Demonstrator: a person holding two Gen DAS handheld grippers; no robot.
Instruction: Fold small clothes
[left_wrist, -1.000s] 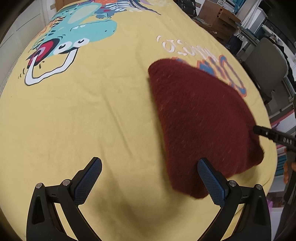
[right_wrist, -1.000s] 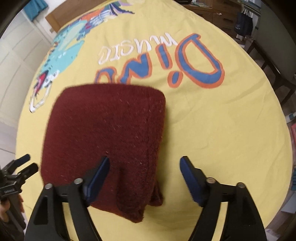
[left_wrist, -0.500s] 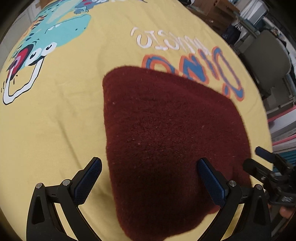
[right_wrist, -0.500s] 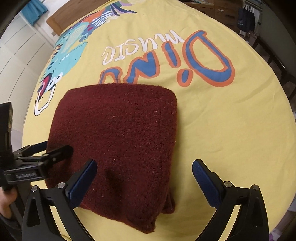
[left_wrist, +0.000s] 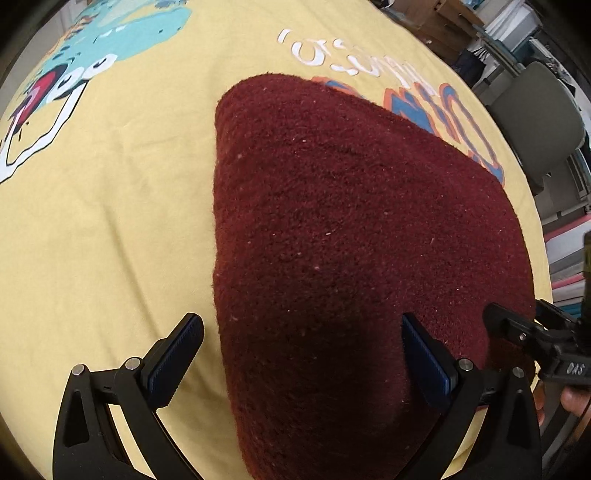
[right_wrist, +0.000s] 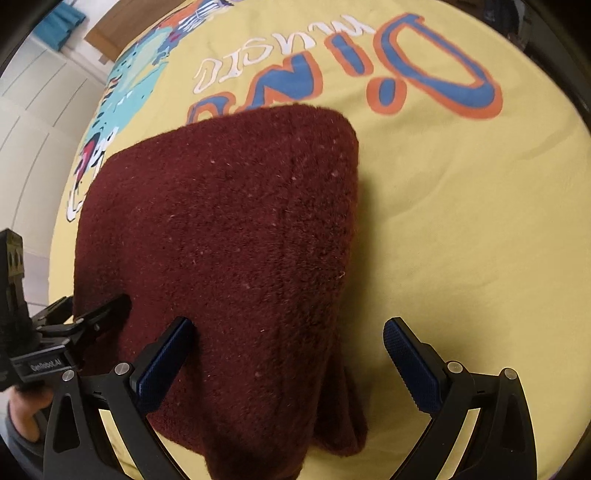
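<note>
A folded dark red fleece garment (left_wrist: 351, 240) lies flat on the yellow printed sheet (left_wrist: 103, 229); it also shows in the right wrist view (right_wrist: 229, 236). My left gripper (left_wrist: 303, 354) is open and empty, hovering over the garment's near left edge, its right finger over the cloth. My right gripper (right_wrist: 288, 354) is open and empty over the garment's near right corner, where a loose fold (right_wrist: 347, 417) bunches. Each gripper shows at the other view's edge: the right gripper (left_wrist: 546, 350) and the left gripper (right_wrist: 74, 325).
The sheet carries a teal dinosaur print (right_wrist: 129, 88) and blue-orange lettering (right_wrist: 424, 74) beyond the garment. A grey chair (left_wrist: 539, 122) and shelves stand past the table's right edge. White cabinet doors (right_wrist: 33, 110) are to the left.
Both grippers have moved in over the garment's near edge and stayed open. The left gripper swung right, from the bare sheet onto the cloth. The garment has not moved.
</note>
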